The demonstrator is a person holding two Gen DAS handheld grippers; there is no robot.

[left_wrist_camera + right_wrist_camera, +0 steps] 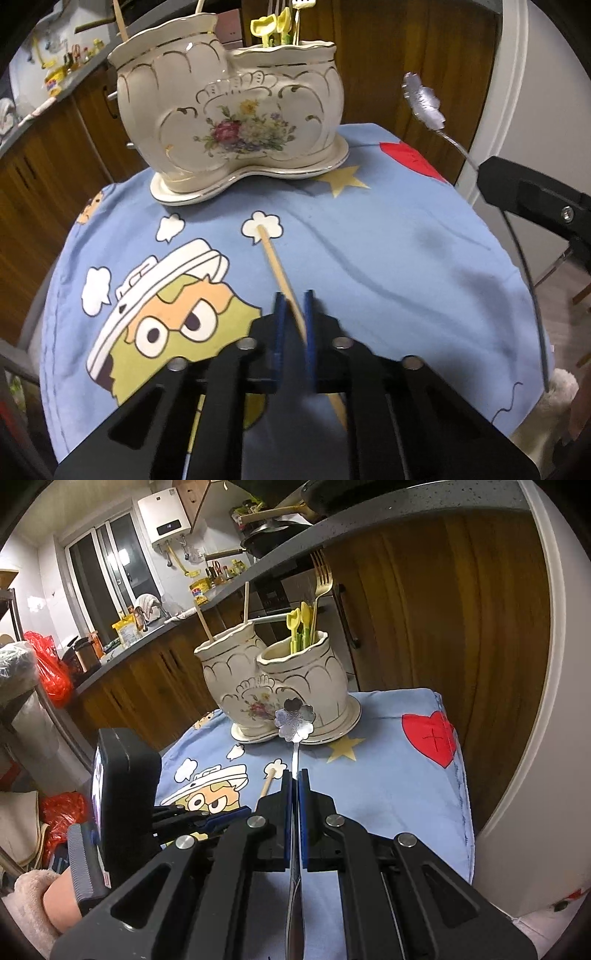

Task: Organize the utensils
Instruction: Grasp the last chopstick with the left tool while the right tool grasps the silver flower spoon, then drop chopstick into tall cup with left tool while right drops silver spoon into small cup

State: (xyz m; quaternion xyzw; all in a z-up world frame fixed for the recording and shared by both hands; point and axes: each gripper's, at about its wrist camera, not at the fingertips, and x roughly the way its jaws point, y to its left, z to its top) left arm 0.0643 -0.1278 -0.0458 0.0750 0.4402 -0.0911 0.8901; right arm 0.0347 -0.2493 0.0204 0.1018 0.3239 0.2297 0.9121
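Note:
A cream two-compartment ceramic holder [229, 122] with a flower print stands at the far edge of the blue cartoon cloth [388, 266]; it also shows in the right wrist view [280, 683]. Its left compartment holds wooden chopsticks [245, 603]; its right one holds yellow-green picks [301, 626] and a gold fork [320, 579]. My left gripper [293, 314] has its jaws narrowly apart around a wooden chopstick [275, 264] lying on the cloth. My right gripper [295, 775] is shut on a silver flower-shaped spoon [295, 718], held above the cloth; the spoon also shows in the left wrist view [424, 99].
Wooden cabinets [424, 609] and a dark countertop [369, 513] rise right behind the holder. A white rounded appliance [535, 738] stands right of the table. Red bags [48, 664] and clutter sit to the left.

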